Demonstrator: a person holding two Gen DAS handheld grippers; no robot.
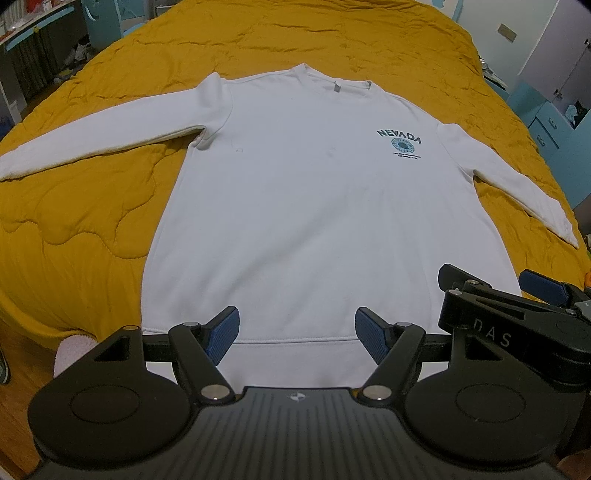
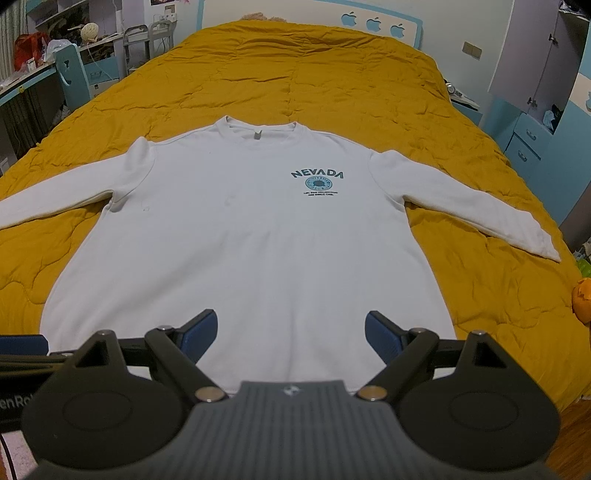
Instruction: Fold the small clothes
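While flat on the bed [image 1: 92,206] — white sweatshirt [image 1: 314,221], hem just beyond both gaping grippers [image 1: 297,338] [image 2: 291,336].

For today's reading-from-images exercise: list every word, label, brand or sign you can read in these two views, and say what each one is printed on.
"NEVADA": chest print on the white sweatshirt.
Small lines under the round emblem: too small to read reliably.
"DAS": on the right gripper, partly cut off.
"enRo": on the left gripper, cut off.
Three apple signs, no words: on the headboard.
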